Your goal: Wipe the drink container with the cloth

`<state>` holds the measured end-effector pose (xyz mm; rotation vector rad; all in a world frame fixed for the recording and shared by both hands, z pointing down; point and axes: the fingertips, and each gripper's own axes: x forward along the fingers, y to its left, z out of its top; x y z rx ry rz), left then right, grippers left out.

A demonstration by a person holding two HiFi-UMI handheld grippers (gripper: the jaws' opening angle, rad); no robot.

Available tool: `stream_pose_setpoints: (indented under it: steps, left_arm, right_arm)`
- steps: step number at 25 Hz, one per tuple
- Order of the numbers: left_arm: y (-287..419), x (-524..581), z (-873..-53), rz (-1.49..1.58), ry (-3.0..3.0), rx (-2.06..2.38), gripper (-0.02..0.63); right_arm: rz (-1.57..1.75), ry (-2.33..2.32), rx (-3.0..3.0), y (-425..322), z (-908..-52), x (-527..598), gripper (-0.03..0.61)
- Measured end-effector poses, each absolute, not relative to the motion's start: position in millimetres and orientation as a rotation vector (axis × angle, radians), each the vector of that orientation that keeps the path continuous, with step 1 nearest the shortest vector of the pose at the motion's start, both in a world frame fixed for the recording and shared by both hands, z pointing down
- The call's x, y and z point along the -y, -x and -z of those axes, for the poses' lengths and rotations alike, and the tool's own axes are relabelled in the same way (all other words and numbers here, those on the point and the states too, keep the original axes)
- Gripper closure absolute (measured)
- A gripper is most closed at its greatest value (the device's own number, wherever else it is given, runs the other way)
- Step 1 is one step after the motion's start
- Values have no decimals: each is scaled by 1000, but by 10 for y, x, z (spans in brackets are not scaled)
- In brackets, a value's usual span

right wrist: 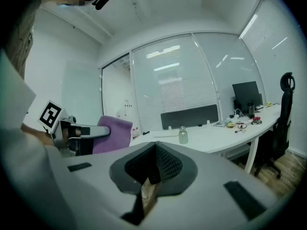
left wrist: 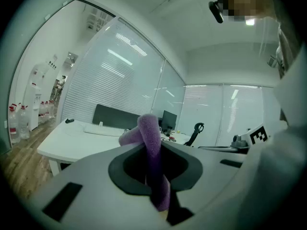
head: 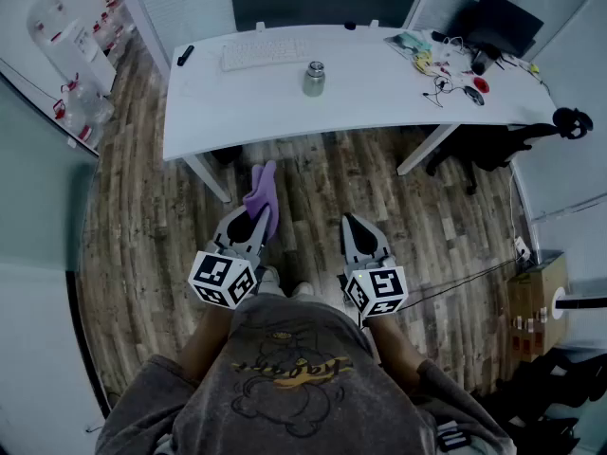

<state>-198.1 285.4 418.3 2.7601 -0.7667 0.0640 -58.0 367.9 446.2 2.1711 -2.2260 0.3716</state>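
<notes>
Left gripper view, item one: left tool (left wrist: 154, 172), its jaws pressing together on a purple cloth (left wrist: 149, 131), which is sticking up past the tips and folding over. The grip is likely leaving that loose end free to serve as the wiping pad.

Item two: right tool (right wrist: 153, 174), its jaws meeting with nothing between them, apparently being kept free to steady the target. Both tools are pointing forward, nearly level, in front of the person's body above the wooden floor (head: 313, 178).

Item three: drink container (head: 314, 78), a small metal-looking flask with a cap. It is standing upright near the middle of the white tabletop (head: 237, 102), well apart from both tools, so wiping is not yet beginning. A keyboard (head: 263, 53) is lying just behind the container and to its left, and a tangle of cables (head: 446, 74) is lying toward the right end.

Count: two tools, one cloth, one drink container, one tabletop, one keyboard.
</notes>
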Motion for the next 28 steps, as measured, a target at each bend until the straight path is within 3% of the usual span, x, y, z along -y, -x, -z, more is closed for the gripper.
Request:
stream_pose_setpoints:
  steps: [14, 28]
  left_arm:
    - [1799, -2696, -4320, -19, -2733, 803, 563]
    - [1187, -1511, -4407, -42, -2736, 759, 563]
  right_arm:
    - [-372, -2095, 2301, 377, -4612, -3499, 568]
    - [-422, -2064, 2283, -89, -4736, -2422, 523]
